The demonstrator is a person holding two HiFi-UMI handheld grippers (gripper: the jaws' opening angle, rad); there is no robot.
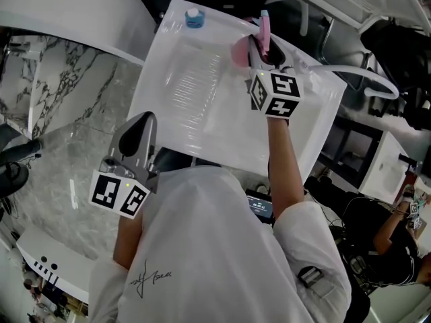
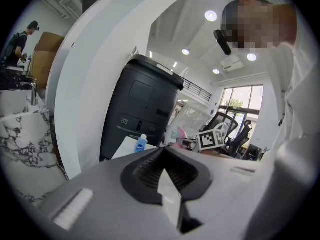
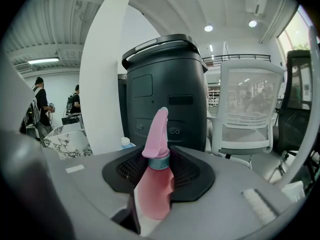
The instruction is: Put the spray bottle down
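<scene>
Nearest the head camera, the person's white shirt (image 1: 222, 247) fills the lower frame, and both arms are reached out from it over a white tabletop (image 1: 202, 113). The left gripper (image 1: 140, 130) is held at the tabletop's near left edge; in its own view the 2 jaws of the left gripper (image 2: 165, 176) are seen pressed together with nothing between them. The right gripper (image 1: 259, 52) is extended to the far right part of the tabletop, and its jaws are clamped on the pink spray bottle (image 3: 152, 194), taken on the body just below the teal collar, with the spray head standing upright above the pads. In the head view the spray bottle (image 1: 241, 51) is seen over the tabletop, well apart from 1 small blue-capped bottle (image 1: 194, 17) at the far edge; whether its base is touching the surface cannot be told. The bottle is judged to be light, smooth plastic that is hardly fragile, though its wall may give under a hard squeeze and slip in the pads. With its tall head it is likely top-heavy, so a hold on the body is best kept until the base is flat.
</scene>
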